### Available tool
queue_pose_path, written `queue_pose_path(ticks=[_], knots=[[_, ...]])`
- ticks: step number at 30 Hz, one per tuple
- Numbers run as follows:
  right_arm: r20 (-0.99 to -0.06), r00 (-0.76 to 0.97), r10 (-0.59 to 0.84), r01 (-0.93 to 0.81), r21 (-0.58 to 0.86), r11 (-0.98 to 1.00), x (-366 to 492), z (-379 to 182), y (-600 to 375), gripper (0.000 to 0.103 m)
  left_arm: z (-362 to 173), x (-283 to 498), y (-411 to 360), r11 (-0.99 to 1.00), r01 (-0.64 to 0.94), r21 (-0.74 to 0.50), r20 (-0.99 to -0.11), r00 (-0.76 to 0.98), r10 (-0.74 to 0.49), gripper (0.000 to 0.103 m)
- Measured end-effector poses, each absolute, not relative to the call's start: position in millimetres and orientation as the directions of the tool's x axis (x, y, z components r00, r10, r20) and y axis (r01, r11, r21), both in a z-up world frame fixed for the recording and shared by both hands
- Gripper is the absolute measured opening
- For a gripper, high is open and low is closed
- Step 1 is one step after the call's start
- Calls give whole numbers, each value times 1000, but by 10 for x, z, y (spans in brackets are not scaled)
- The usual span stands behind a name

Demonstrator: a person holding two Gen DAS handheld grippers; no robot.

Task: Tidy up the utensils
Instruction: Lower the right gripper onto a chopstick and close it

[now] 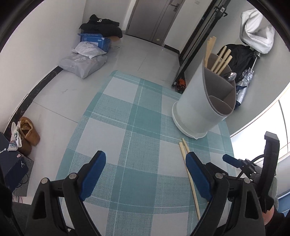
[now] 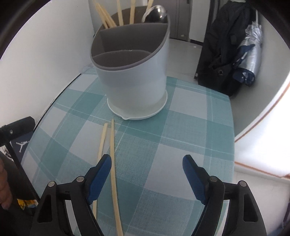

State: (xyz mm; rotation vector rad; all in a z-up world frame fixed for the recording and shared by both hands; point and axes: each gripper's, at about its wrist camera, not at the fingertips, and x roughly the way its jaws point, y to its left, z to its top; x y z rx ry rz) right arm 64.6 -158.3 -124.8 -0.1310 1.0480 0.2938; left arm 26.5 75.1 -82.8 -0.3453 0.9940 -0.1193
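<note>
The right gripper (image 2: 146,163) hangs over the checked cloth (image 2: 163,141), jaws spread wide and grasping nothing. Its left blue pad (image 2: 99,177) sits over one of two loose chopsticks (image 2: 113,163), and the other runs just inside that pad, between the jaws; whether the pad touches either stick cannot be told. Both sticks lie flat on the cloth, side by side, their far tips just short of the holder's base.

The left gripper (image 1: 145,174) is also released, jaws wide apart with only bare cloth (image 1: 126,145) between them. In its view the same chopsticks (image 1: 188,168) lie holder-side of it, passing behind its right pad (image 1: 197,177); contact cannot be told. The right gripper (image 1: 250,163) shows at the far edge of this view, on the holder's side.

The holder (image 2: 134,76) is a pale, slant-topped cup with a grey lining, standing upright on a white saucer-like base (image 2: 159,109) on the cloth. Dividers split it into compartments. The back one holds several chopsticks (image 2: 108,18) standing on end; a metal spoon (image 2: 155,12) stands with its bowl up in the section beside them. The front, lowest compartment (image 2: 119,58) looks empty.

Beyond the holder, off the cloth, a black bag (image 2: 223,54) and a folded silver umbrella (image 2: 252,50) lean by the wall.
</note>
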Motion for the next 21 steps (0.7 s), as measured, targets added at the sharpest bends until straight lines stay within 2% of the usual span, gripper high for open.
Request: queue_pose_path(ticks=[1, 4, 7, 8, 11, 17, 19, 21], knots=[[-875, 450, 181, -311, 37, 950, 682, -1287, -1536, 74, -845, 270, 790, 934, -71, -350, -802, 537, -260, 88], [-889, 420, 181, -310, 47, 950, 758, -1392, -1425, 59, -869, 280, 877, 921, -100, -376, -805, 528, -271, 88], [-889, 416, 192, -319, 55, 946, 779, -1443, -1344, 42, -861, 296, 944, 914, -118, -387, -802, 531, -271, 88], [-888, 415, 199, -331, 56, 942, 779, -1451, -1313, 32, -859, 297, 957, 913, -121, -391, -802, 532, -272, 88], [-885, 427, 184, -360, 20, 933, 779, -1454, -1207, 31, -851, 305, 996, 908, -128, -399, -799, 534, -275, 88], [-897, 406, 173, -407, -8, 913, 811, -1467, -1020, 17, -858, 323, 1037, 900, -138, -413, -800, 528, -286, 88], [-905, 384, 184, -408, 13, 913, 831, -1461, -1011, 7, -853, 326, 1041, 899, -139, -414, -800, 527, -287, 88], [-911, 361, 198, -413, 34, 910, 819, -1444, -1029, 5, -850, 323, 1049, 898, -140, -416, -800, 526, -288, 88]])
